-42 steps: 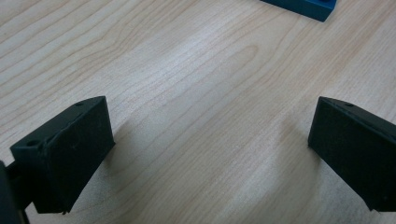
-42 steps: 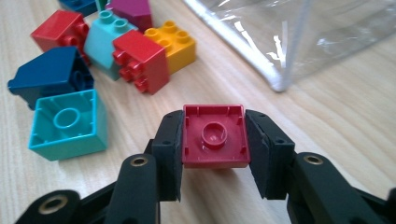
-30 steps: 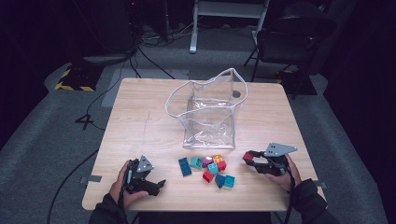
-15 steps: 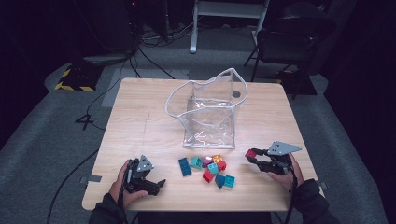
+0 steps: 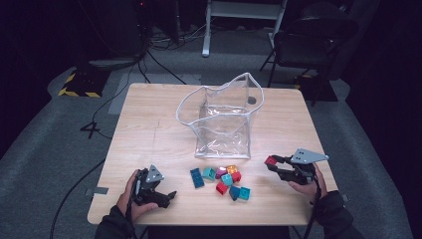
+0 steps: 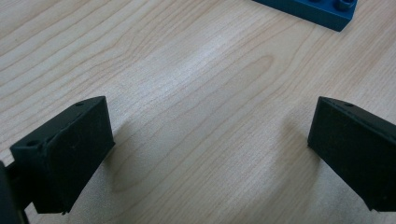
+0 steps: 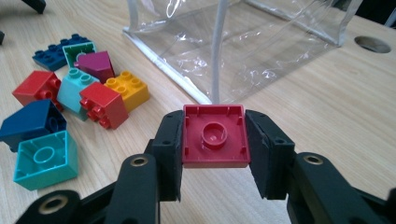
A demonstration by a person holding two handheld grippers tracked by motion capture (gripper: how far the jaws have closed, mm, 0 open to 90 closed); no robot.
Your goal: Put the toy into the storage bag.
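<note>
Red brick (image 5: 270, 161) sits pinched between the jaws of the right gripper (image 5: 274, 164), which we hold low over the wooden table (image 5: 149, 129) near its right front part, just right of the loose pile of bricks (image 5: 224, 180). From the high view we also see the clear plastic bag (image 5: 222, 118) standing open at the middle of the table, behind the pile. Our left gripper (image 5: 169, 195) rests near the front left edge, held in the left hand (image 5: 130, 194), well apart from the bag and left of the dark blue flat brick (image 5: 196, 178).

Through the left gripper view we look down on bare wood between two black jaws that stand wide apart with nothing between them; the edge of the dark blue flat brick (image 6: 308, 8) shows at the top.

Through the right gripper view the red brick (image 7: 214, 135) is clamped on both sides by the jaws, its hollow underside facing the camera. Beyond it stands the clear plastic bag (image 7: 261, 42), with its white-edged corner just behind the brick. To the left lie a yellow brick (image 7: 127, 88), another red one (image 7: 103, 104), a teal one (image 7: 45, 159) and a purple one (image 7: 95, 65).
</note>
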